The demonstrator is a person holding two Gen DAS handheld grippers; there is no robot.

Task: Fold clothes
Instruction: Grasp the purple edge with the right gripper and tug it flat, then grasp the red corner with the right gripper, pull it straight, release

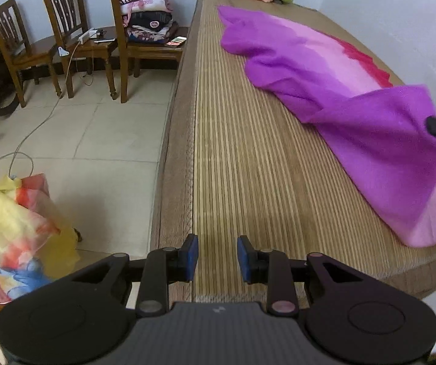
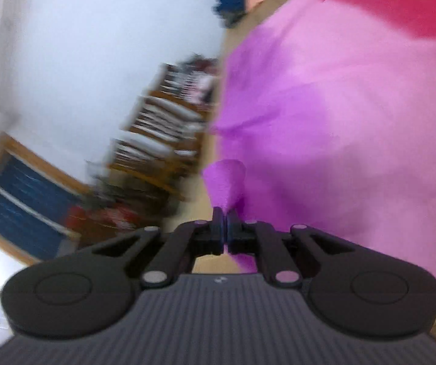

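Left gripper (image 1: 217,258): jaws wide apart, holding nothing, near edge of mat (image 1: 248,167).
Cloth (image 1: 324,91): purple-pink, spread right of centre, near corner lifted.
Right gripper (image 2: 226,228): pinched tight on that corner.
Risk: thin pinch may slip; one-sided pull bunches fabric.

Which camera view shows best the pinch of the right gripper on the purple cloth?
The right wrist view: the right gripper is shut on a small cone of the purple cloth, though blurred. The left wrist view shows only a dark tip at the frame edge against the lifted cloth.
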